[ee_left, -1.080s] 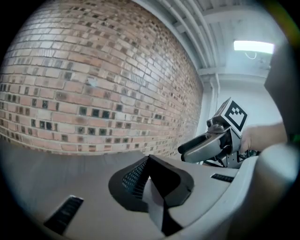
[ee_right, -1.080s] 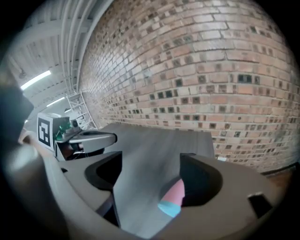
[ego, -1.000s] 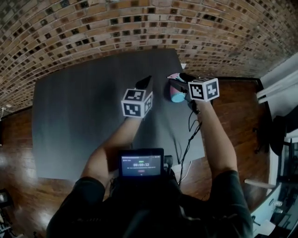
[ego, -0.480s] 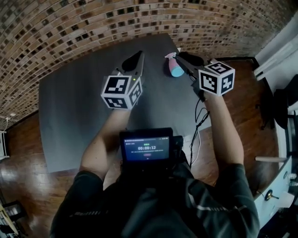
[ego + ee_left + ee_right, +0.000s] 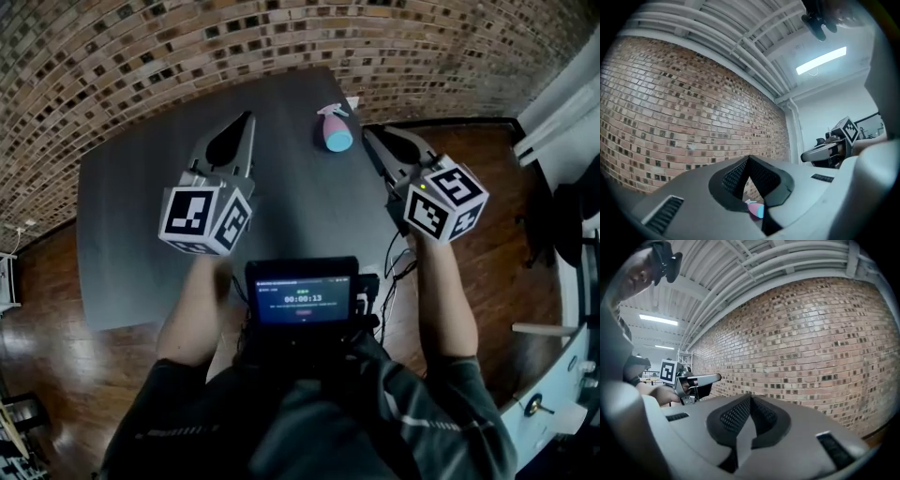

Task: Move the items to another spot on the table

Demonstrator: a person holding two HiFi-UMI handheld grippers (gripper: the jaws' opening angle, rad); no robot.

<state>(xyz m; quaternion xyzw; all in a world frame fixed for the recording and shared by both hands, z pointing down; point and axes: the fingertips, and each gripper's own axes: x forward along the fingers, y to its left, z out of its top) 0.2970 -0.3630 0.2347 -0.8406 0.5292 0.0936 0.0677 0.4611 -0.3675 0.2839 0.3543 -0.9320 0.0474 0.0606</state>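
One item is all that shows: a small pink-and-blue bottle (image 5: 334, 131) resting near the far right corner of the tabletop (image 5: 141, 216), touched by neither tool. Your left tongs (image 5: 246, 117) are closed on nothing and hover over the tabletop, well to the left of the bottle. Your right tongs (image 5: 368, 132) have just been closing. Their tips now meet with nothing between them, just right of the bottle. The placing looks done, with nothing else in sight to carry.

Item (image 5: 335, 132) on table (image 5: 291, 211) — far end, right
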